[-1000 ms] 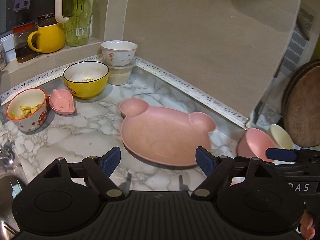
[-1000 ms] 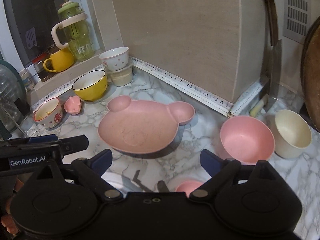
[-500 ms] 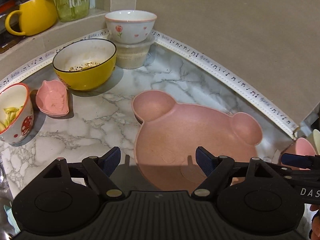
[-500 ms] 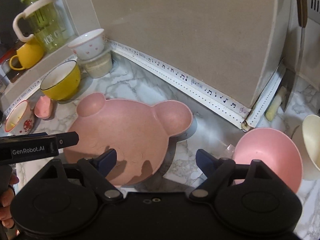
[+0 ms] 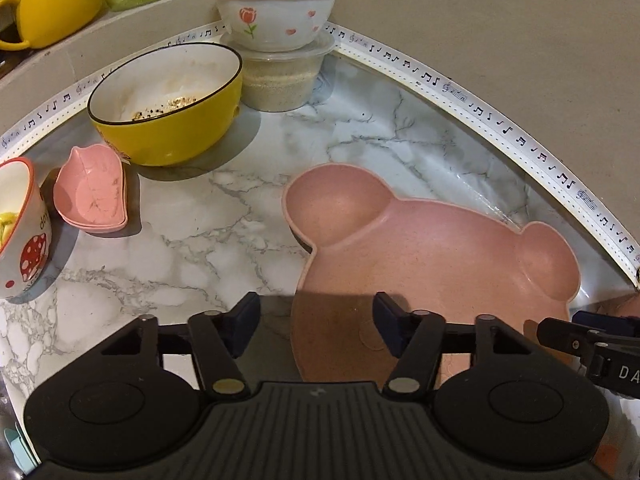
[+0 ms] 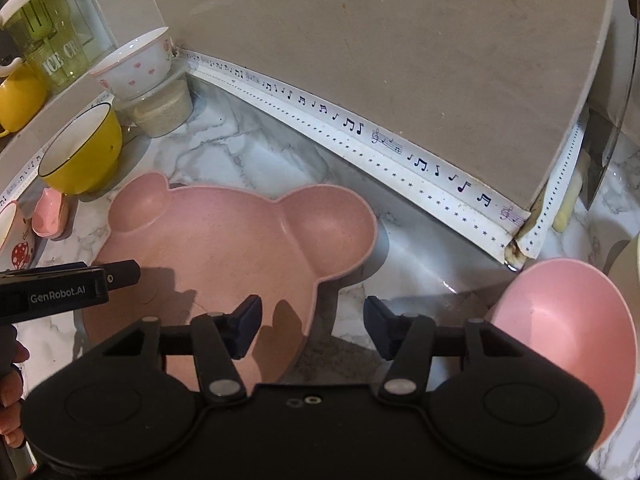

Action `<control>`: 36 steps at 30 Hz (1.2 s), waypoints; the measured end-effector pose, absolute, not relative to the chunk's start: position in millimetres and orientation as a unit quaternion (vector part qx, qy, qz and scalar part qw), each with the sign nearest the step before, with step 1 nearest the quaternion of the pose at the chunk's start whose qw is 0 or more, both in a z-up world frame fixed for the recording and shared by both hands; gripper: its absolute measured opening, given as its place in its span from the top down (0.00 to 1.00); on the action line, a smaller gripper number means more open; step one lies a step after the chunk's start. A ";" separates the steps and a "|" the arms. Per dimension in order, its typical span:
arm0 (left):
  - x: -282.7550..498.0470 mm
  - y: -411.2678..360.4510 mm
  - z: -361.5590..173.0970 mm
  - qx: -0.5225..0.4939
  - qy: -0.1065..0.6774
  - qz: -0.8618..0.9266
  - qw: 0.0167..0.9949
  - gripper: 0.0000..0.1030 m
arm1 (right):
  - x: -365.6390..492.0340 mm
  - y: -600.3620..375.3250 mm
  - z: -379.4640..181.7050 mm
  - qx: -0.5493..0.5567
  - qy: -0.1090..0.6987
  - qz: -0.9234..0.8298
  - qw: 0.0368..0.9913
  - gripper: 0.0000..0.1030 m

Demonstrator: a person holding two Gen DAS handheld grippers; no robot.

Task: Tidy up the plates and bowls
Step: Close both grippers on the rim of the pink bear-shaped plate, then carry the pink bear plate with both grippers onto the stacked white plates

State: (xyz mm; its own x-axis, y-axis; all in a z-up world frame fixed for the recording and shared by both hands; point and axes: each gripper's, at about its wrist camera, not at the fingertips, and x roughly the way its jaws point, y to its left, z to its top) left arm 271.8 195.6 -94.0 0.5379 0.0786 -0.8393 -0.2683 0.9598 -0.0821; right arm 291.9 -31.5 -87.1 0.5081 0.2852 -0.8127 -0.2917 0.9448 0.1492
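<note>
Both tools have dropped toward the bear-shaped pink plate (image 5: 420, 264) and now straddle its near rim, which earlier lay well ahead of them. Left tool (image 5: 314, 326): jaws have just been closing to a middling gap; the plate's left near edge lies between the blue pads (image 5: 244, 322), which do not press on it, so nothing is gripped. Right tool (image 6: 310, 326): jaws likewise have just been closing to a half-open stance; the plate's right near edge passes between the pads (image 6: 246, 324) without visible contact (whether either pad grazes the rim cannot be told). Each tool appears at the margin of the other's view.

Ahead and left of the left tool on the marble worktop (image 5: 192, 248): a yellow bowl (image 5: 168, 104) with crumbs inside, a small pink leaf-shaped dish (image 5: 94, 192) just beside it, and a mushroom-print cup (image 5: 20, 236) at the far left edge. Straight ahead, in the corner, a white tulip bowl (image 5: 276, 14) rests on a lidded clear tub (image 5: 282, 80). Right of the right tool, a round pink bowl (image 6: 568, 344) stands apart from the plate. A yellow mug (image 5: 52, 0) sits on the ledge behind.
</note>
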 end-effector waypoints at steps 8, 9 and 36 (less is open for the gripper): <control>277.2 194.0 -98.8 -0.102 0.477 0.091 0.868 0.69 | 300.0 -31.0 -94.6 -0.001 0.478 0.167 0.862 0.72; 277.2 194.0 -98.8 -0.102 0.477 0.092 0.868 0.69 | 300.2 -31.7 -94.9 0.003 0.479 0.171 0.861 0.74; 238.1 201.9 -77.9 -0.112 0.460 0.071 0.878 0.77 | 275.9 -22.6 -75.4 -0.032 0.452 0.208 0.867 0.89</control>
